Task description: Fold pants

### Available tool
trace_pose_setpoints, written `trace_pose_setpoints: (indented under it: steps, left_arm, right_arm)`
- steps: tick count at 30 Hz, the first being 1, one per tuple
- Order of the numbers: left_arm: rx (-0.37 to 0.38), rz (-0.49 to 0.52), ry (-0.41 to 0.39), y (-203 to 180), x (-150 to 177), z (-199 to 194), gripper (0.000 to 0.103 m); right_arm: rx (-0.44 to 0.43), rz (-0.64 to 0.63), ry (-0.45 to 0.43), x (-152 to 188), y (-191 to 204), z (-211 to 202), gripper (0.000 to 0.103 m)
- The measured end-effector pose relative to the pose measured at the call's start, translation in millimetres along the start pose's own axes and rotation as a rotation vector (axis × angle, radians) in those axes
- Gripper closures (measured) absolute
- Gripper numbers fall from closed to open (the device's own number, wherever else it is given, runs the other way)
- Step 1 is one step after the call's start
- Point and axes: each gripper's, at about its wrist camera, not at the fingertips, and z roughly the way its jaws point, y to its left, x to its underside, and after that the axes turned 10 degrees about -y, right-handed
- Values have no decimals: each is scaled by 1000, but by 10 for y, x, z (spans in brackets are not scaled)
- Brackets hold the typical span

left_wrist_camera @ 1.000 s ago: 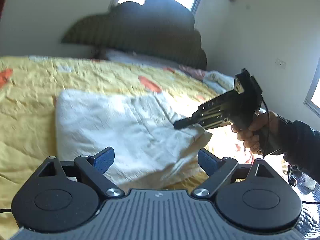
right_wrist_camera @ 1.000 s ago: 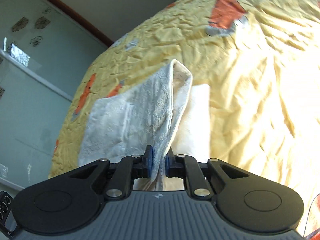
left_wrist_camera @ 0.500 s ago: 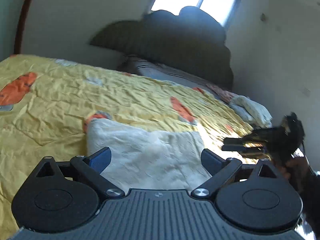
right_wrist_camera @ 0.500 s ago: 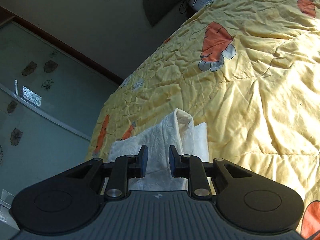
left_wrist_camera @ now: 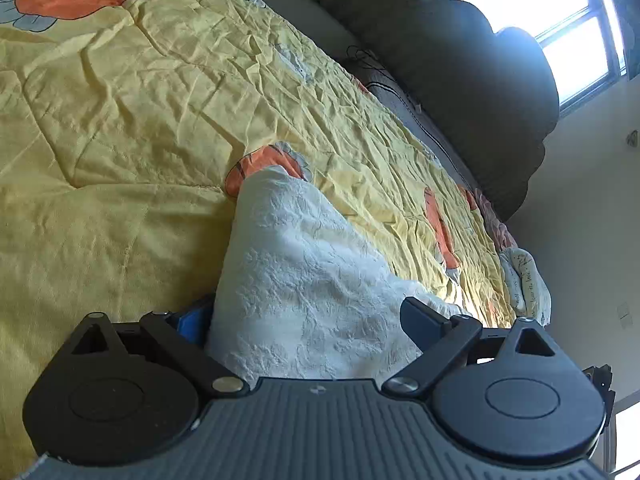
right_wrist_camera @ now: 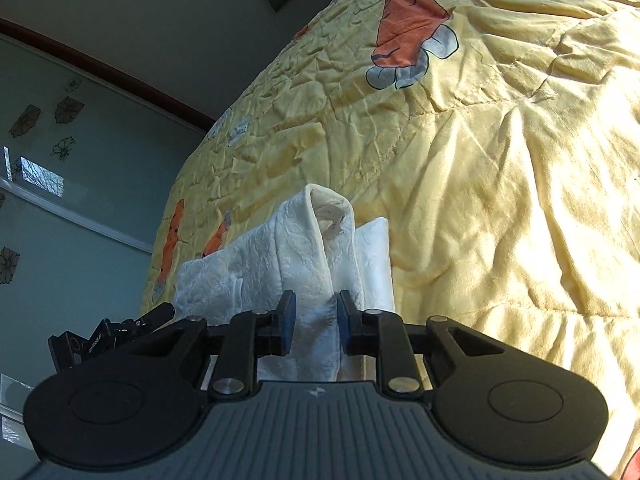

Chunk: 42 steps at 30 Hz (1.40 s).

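White textured pants lie folded on the yellow bedspread. My left gripper is open, its jaws wide on either side of the cloth's near edge, and the fabric partly hides the left blue pad. In the right wrist view the pants stand up in a raised fold with a label inside. My right gripper is open with a narrow gap, and the fold runs between its blue pads. The left gripper's body shows at the lower left of that view.
The yellow quilt with orange cartoon prints covers the bed. A dark headboard and a grey pillow stand at the far end under a bright window. A patterned white cloth lies at the bed's right edge.
My right gripper has let go of the pants' fold and opened a little. My left gripper has rolled and moved down onto the cloth's near edge, its jaws still wide.
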Motion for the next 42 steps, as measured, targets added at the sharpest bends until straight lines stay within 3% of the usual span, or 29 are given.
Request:
trace_pose_setpoints:
  steps: [7, 10, 11, 12, 13, 14, 16, 19, 21, 22, 24, 28, 30, 31, 32, 35, 37, 41, 42]
  left_arm:
    - [25, 22, -30, -12, 17, 53, 4]
    - [18, 66, -39, -74, 27, 93, 3]
    - [10, 79, -41, -95, 28, 101, 4]
    - [-29, 98, -48, -126, 19, 110, 19]
    - [-77, 121, -44, -161, 8, 111, 42]
    - [-117, 146, -35, -196, -7, 103, 49]
    - [-115, 163, -39, -212, -23, 57, 61]
    - [-148, 218, -54, -200, 61, 122, 63]
    - [-163, 302, -73, -277, 131, 136, 63]
    - [-167, 309, -69, -294, 135, 131, 55]
    - [-158, 286, -44, -291, 103, 95, 51]
    - [-109, 269, -23, -200, 158, -92, 29]
    - [-84, 276, -27, -147, 189, -138, 29]
    - [-75, 272, -27, -130, 189, -145, 29]
    - [-70, 253, -28, -112, 176, -145, 29]
    - [-46, 140, -22, -33, 66, -90, 29]
    - [-33, 54, -21, 29, -37, -11, 29]
    - [-9, -80, -33, 108, -192, 174, 32]
    - [-14, -82, -29, 93, -214, 223, 37]
  right_arm:
    - [-24, 10, 62, 60, -31, 171, 82]
    - [-32, 7, 49, 103, -44, 205, 82]
    - [-29, -6, 38, 101, -36, 174, 90]
    - [-31, -29, 29, 104, -11, 121, 97]
    - [-41, -49, 20, 108, 20, 50, 99]
    - [-52, -63, 15, 105, 47, -24, 99]
    - [-52, -74, -9, 108, 30, -162, 100]
    - [37, -64, 25, 179, -151, -84, 102]
    - [-11, -9, 15, 215, -235, -66, 102]
    - [-40, 7, -4, 210, -235, -93, 101]
    - [-59, 36, -23, 181, -237, -145, 98]
    - [-38, 24, -28, 111, -275, -249, 85]
    - [-20, 29, -29, 79, -320, -241, 64]
    - [-24, 42, -37, 62, -348, -237, 44]
    - [-53, 82, -45, 39, -395, -219, 33]
    - [-146, 209, -50, -31, -517, -101, 29]
    - [-181, 227, -26, -69, -499, 26, 28]
    - [-135, 147, 8, -134, -279, 288, 20]
    - [-123, 121, 9, -138, -205, 343, 20]
